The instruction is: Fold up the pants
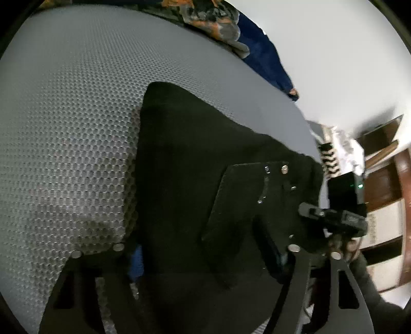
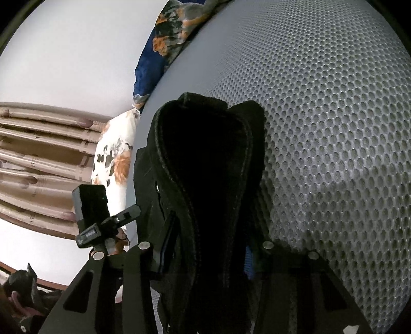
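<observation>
The black pants [image 2: 205, 185] lie on a grey honeycomb-textured mat [image 2: 334, 128], bunched into a raised fold with a stitched seam running along it. That fold stands between the jaws of the right gripper [image 2: 205, 259], which close on the cloth. In the left wrist view the pants [image 1: 185, 159] spread flat ahead of the left gripper [image 1: 205, 254]; dark cloth sits between its jaws, but whether they press it cannot be told. A patterned blue and orange cloth [image 1: 218, 23] lies at the mat's far edge.

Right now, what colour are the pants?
Black; the pants show best in the right wrist view, on the grey honeycomb mat.
</observation>
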`<action>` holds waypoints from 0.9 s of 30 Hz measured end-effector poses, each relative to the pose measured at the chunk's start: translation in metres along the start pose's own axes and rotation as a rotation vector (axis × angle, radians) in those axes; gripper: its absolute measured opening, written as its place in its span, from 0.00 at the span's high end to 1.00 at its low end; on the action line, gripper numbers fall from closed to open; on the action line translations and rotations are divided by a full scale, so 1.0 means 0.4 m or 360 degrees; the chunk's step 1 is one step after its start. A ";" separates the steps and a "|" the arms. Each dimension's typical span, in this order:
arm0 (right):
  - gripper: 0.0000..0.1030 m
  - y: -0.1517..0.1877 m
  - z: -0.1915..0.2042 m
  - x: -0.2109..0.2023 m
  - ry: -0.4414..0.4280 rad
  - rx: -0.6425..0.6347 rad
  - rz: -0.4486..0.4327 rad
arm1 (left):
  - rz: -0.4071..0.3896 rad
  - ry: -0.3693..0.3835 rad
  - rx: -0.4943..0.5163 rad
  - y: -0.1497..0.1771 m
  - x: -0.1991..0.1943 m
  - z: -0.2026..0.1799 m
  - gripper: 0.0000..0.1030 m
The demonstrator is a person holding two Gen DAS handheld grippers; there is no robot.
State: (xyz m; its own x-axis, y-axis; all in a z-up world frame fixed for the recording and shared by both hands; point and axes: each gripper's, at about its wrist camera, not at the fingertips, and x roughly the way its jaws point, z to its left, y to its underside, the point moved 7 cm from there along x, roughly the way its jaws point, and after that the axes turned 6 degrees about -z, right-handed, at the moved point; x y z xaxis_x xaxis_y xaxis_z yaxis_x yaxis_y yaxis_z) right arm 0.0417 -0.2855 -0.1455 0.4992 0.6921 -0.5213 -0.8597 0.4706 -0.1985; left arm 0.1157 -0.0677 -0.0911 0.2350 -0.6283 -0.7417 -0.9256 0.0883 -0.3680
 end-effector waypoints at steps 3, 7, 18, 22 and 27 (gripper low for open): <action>0.60 0.000 -0.006 -0.005 0.0017 0.0027 -0.0016 | -0.0003 -0.0101 0.0068 0.009 0.011 -0.007 0.42; 0.60 0.002 0.004 -0.002 0.0072 0.0001 -0.0054 | -0.0012 -0.0164 0.0095 0.022 0.019 -0.007 0.44; 0.69 0.002 0.063 0.006 0.0259 -0.0114 -0.0173 | -0.0043 -0.0277 0.0126 0.021 0.023 -0.009 0.54; 0.74 0.000 0.095 0.002 0.0288 -0.0139 -0.0212 | -0.0054 -0.0280 0.0135 0.015 0.002 -0.004 0.65; 0.76 -0.002 0.135 0.007 0.0312 -0.0160 -0.0246 | -0.0075 -0.0280 0.0173 0.009 -0.025 -0.008 0.72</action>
State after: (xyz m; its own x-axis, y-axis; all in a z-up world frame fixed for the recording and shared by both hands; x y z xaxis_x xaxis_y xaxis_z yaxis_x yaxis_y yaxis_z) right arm 0.0498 -0.2543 -0.1019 0.6033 0.4927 -0.6271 -0.7863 0.4988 -0.3646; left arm 0.1093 -0.0637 -0.0831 0.3344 -0.4898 -0.8051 -0.8772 0.1506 -0.4560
